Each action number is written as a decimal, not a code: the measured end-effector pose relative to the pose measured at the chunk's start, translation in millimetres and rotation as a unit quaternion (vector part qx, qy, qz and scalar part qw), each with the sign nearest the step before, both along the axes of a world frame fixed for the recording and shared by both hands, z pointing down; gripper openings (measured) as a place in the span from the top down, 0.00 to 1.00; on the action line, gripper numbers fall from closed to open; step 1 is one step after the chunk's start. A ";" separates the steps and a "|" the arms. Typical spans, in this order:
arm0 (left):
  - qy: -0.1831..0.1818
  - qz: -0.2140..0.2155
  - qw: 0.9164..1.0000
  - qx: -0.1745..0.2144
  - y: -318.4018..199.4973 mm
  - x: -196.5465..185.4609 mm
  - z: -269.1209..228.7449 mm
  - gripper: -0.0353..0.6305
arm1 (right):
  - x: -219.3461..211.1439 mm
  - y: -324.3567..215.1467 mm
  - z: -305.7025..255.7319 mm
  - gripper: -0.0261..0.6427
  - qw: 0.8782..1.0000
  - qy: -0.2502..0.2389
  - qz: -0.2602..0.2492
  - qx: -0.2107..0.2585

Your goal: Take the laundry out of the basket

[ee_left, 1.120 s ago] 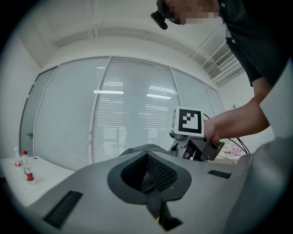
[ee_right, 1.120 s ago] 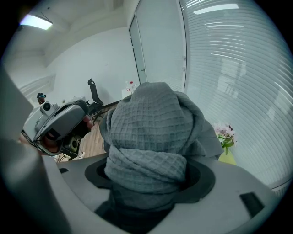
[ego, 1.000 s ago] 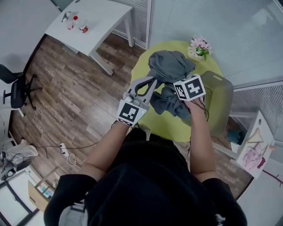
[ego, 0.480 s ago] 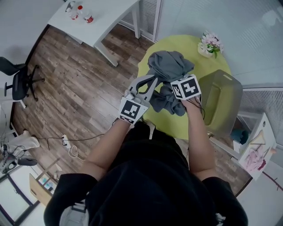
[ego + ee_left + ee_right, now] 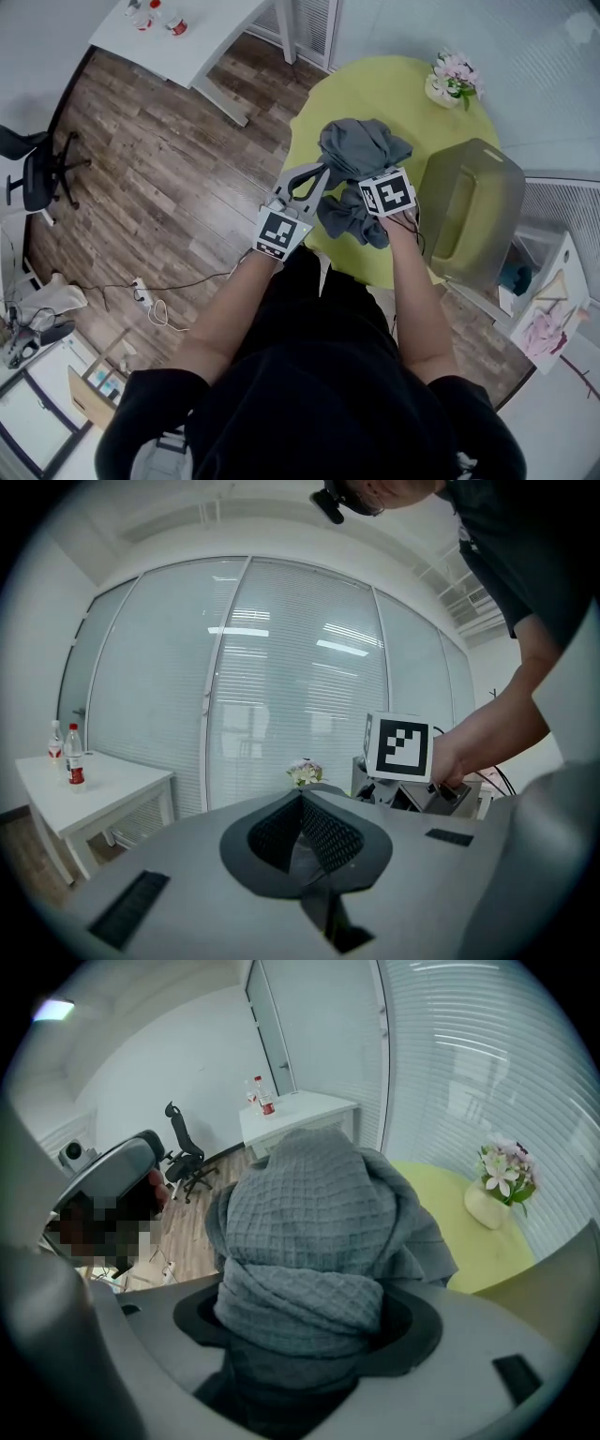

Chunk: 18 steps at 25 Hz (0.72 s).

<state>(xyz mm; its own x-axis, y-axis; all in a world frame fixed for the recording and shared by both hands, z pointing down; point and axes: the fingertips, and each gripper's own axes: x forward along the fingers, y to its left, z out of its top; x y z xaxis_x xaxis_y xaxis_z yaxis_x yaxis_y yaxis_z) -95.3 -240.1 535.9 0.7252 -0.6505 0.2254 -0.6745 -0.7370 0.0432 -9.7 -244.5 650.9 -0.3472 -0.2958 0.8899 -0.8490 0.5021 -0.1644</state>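
A person in a black top holds a gripper in each hand, low in front of them. The right gripper (image 5: pixel 309 1316) points steeply down, and its jaws stand wide apart because a fat bunch of grey cloth (image 5: pixel 361 148) is squeezed between them. The right gripper view shows the cloth up close. It has a pattern of little squares, and one fold is wrapped round the bunch just where the dark pads press on it. The left gripper (image 5: pixel 324 170) is just beside it and points nearly level. Its jaws are closed so that the tips meet. The tips sit right at the left edge of the cloth, but it is not clear if they have a pinch of it. The cloth is out of the basket (image 5: pixel 478 187). It is up over the near part of a round yellow-green table (image 5: pixel 394 94). One lump of it pokes up past the grippers and another lump hangs down under the right one. It is hard to tell if the low lump touches the table top. The basket is a plain grey-green bin at the right edge of the table, near the right hand. The part of its inside that shows looks bare. A small pot of pale flowers (image 5: pixel 457 73) sits on the far side of the table. Past the table there is a brown wood floor (image 5: pixel 159 169). A white table (image 5: pixel 202 37) with some little bottles (image 5: pixel 175 25) stands far off at the top left. A black office chair (image 5: pixel 37 173) is over by the left wall.
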 end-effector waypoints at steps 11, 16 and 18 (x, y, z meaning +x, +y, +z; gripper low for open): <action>-0.004 -0.004 0.999 -0.038 -3.6 6.4 42.1 0.94 | 9.3 3.8 82.8 0.43 0.999 0.032 0.011 -0.008; -0.004 -0.011 0.999 -0.046 -4.9 5.1 48.5 0.94 | 7.5 -0.3 98.8 0.42 0.999 0.048 0.002 -0.003; -0.005 -0.011 0.999 -0.048 -5.0 6.1 49.8 0.94 | 7.7 -0.3 105.2 0.42 0.998 0.055 0.001 -0.003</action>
<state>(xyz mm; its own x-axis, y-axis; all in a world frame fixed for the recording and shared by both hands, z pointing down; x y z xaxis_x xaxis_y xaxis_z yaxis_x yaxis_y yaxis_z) -89.2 -245.1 585.7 0.7081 -0.6419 0.2940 -0.6916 -0.7145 0.1058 -2.0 -244.8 756.1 -0.2472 -0.2908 0.9243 -0.8631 0.4996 -0.0736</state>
